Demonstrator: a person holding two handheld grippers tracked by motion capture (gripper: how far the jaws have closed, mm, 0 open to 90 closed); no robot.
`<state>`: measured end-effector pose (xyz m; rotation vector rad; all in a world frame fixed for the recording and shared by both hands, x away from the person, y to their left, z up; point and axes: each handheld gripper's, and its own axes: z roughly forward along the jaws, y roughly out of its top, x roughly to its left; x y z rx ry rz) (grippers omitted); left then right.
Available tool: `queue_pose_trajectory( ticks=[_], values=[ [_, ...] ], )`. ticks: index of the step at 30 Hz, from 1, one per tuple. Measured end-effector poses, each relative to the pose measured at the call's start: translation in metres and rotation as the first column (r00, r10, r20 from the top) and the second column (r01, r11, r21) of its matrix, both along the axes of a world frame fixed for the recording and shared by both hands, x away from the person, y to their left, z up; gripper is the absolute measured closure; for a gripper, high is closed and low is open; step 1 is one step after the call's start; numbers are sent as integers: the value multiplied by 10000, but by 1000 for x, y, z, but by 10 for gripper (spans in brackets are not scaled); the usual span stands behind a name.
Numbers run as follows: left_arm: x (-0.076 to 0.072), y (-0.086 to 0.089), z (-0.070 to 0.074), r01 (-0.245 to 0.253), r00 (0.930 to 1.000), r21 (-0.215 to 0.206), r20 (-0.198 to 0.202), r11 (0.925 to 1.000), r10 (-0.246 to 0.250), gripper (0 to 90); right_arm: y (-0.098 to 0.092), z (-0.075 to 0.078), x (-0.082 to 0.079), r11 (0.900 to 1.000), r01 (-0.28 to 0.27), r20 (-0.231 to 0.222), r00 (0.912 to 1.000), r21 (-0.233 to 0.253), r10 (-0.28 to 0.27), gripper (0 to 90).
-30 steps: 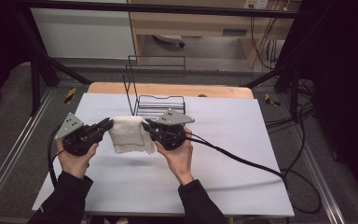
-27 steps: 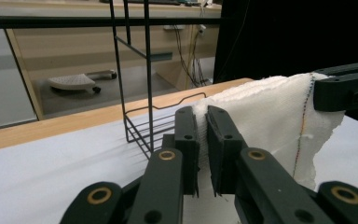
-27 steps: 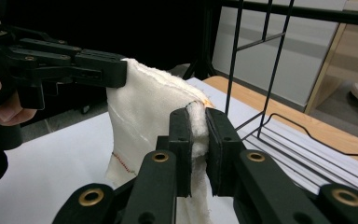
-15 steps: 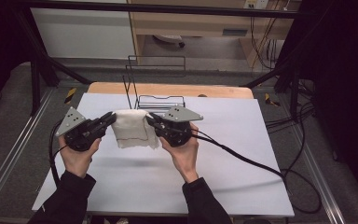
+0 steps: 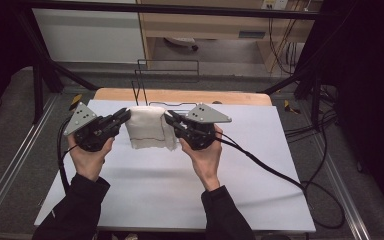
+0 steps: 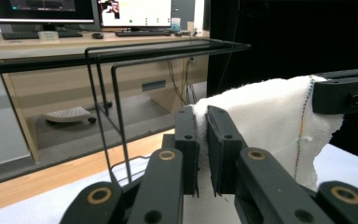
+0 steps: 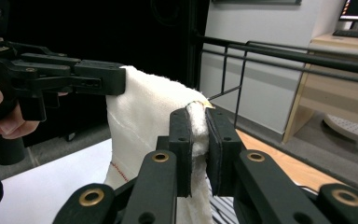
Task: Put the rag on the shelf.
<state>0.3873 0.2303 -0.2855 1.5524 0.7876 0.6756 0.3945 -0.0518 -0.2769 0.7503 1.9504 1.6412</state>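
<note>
Clamping white cloth [image 5: 148, 127], seemingly lifted: both grippers

No readable text, label or number anywhere.

Overhead light falls evenly on the white rectangular table top [image 5: 180, 185], casting faint shadows under the forearms. Toward three and nine o'clock the surroundings sink into darkness. Both gripper views blur the nearest black jaws slightly.

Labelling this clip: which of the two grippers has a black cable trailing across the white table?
The right gripper, clamping the white cloth; its cable crosses the table, while the left gripper's hangs off the edge.
</note>
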Motion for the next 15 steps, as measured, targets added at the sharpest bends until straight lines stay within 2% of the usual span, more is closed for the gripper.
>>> queue_pose_trajectory(
  ticks=[5,15],
  values=[
    [3,-7,6,55,9999,73,119,10000,-56,832,-7,7,1,9999,122,115,9999,53,-123,820],
    [11,-18,19,100,9995,-74,304,9999,-98,832,-18,19,10,9993,326,327,9989,201,-332,821]
  ],
)
